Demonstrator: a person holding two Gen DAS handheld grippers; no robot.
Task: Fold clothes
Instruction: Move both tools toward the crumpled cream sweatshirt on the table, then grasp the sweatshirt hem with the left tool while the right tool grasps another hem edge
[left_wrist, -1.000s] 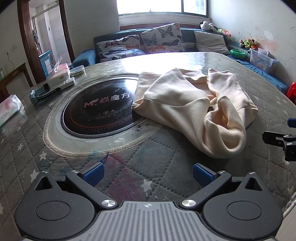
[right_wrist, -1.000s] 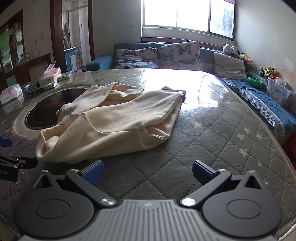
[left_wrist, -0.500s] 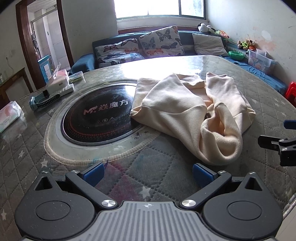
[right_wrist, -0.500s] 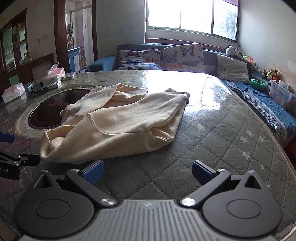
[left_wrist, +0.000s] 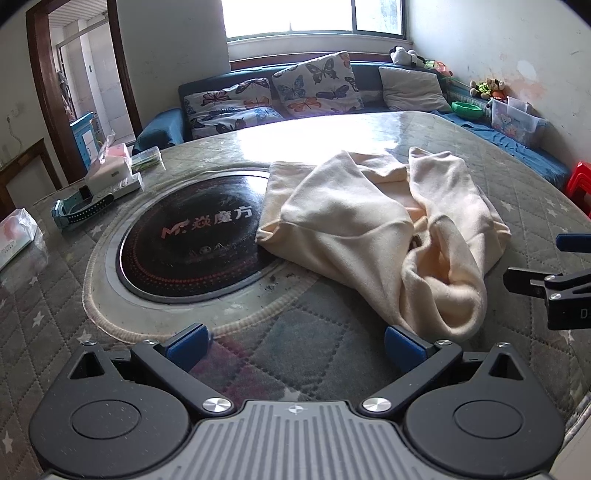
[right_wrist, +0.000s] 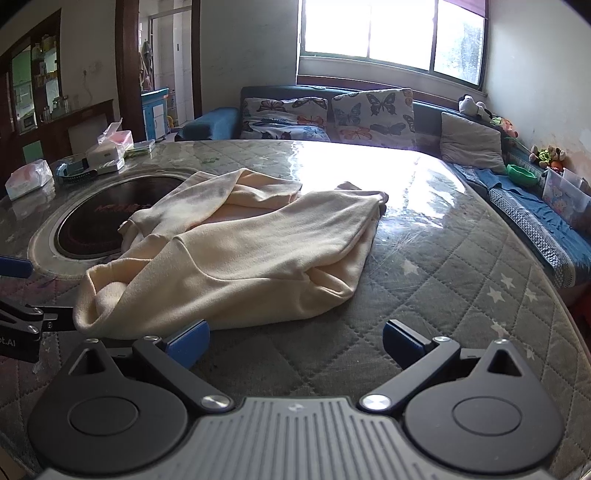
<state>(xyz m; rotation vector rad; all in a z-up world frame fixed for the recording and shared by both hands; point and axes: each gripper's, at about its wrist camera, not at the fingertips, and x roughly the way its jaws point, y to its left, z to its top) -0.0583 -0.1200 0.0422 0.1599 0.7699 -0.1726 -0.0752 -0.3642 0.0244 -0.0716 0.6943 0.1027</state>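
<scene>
Risk of a bad first pinch: cream fleece garment (left_wrist: 373, 236) crumpled in a heap at centre frame of the left wrist view, layers overlapping, so easy to catch two thicknesses at once or only the rolled lip (left_wrist: 454, 314) nearest the camera. Left gripper (left_wrist: 293, 345) spread wide and holding nothing, blue fingertips (left_wrist: 186, 341) low over the quilted grey star-print table cover (left_wrist: 314, 354); right gripper (right_wrist: 295, 341) likewise released, just short of the near hem. Glossy clear film over the cover, so likely slippage of the whole heap when tugged. Garment's left edge draped over the round black glass cooktop (left_wrist: 188, 243). Open room lower right in the right wrist view; white tissue boxes (left_wrist: 110, 173) and a teal wristband (left_wrist: 81, 208) crowding upper left.
</scene>
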